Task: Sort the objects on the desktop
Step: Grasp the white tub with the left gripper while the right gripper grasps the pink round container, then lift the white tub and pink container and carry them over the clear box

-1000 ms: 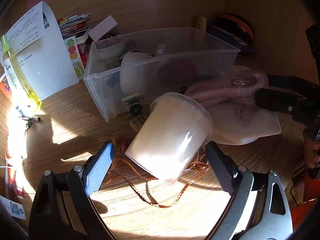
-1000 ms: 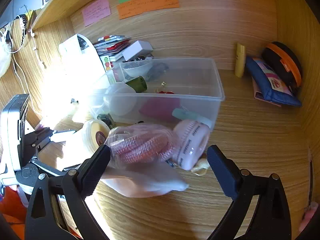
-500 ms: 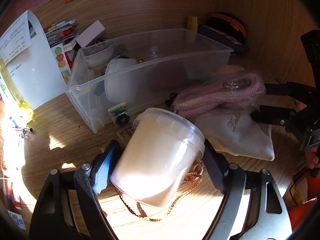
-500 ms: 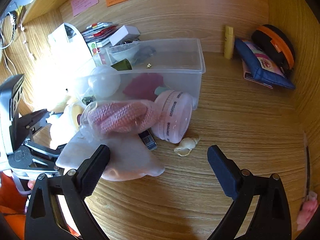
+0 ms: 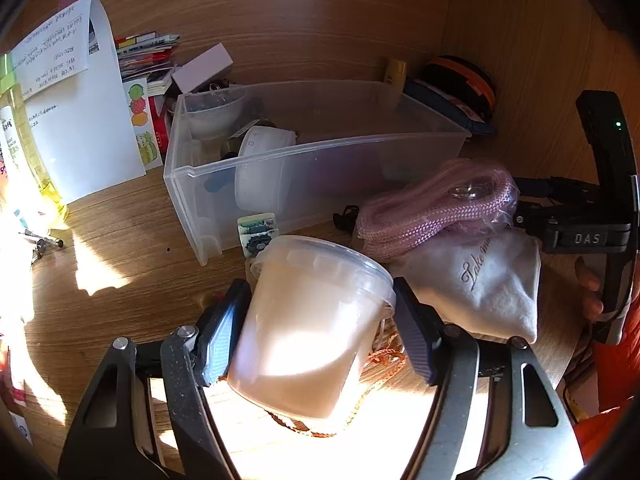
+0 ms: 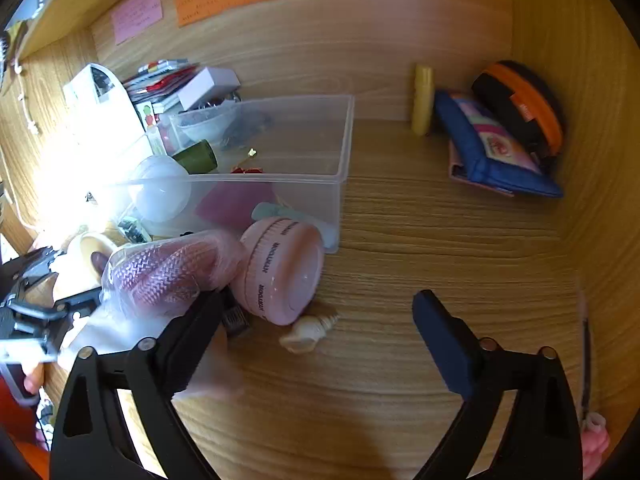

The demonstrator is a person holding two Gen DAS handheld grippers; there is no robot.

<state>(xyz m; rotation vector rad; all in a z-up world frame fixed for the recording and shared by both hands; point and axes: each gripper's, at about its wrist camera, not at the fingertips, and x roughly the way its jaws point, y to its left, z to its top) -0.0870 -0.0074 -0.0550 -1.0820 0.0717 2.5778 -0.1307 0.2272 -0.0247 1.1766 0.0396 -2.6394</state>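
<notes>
The left gripper (image 5: 320, 344) has closed in around the white tub (image 5: 308, 332), jaws closing, pads apparently just touching. The right gripper (image 6: 316, 332) (empty, jaws narrowing) has drifted toward the seashell (image 6: 310, 330). Both picks look imminent.

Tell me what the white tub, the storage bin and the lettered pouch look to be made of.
White tub: seemingly thin translucent plastic, glossy; sunlight glows through its wall.
Storage bin: clear frosted plastic, likely rigid; its contents show through blurred.
Pouch: probably soft white fabric, matte; it creases, with script lettering that looks stitched.
</notes>
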